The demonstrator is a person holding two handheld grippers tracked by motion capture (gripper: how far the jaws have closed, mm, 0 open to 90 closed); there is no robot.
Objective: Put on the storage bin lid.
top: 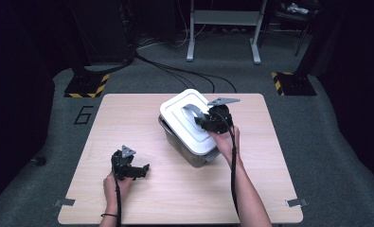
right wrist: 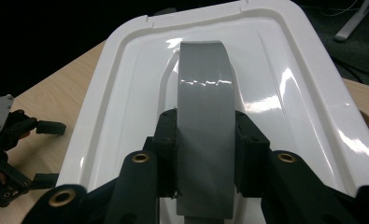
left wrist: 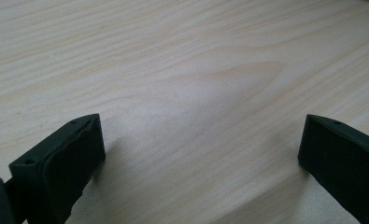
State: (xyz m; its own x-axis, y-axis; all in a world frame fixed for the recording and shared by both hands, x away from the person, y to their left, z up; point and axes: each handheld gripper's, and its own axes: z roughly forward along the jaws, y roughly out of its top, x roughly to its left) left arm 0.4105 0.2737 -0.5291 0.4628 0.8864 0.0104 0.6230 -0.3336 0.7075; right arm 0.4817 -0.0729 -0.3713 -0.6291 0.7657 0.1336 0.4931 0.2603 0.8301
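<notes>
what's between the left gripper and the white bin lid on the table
Nothing: in the high view only bare light wood table separates the open left gripper from the white plastic lid, which the right gripper holds by its grey handle.

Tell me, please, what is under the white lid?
Under the white lid, held askew by its grey handle in the right gripper, sits a grey bin. Its front wall shows; the lid covers its inside.
</notes>
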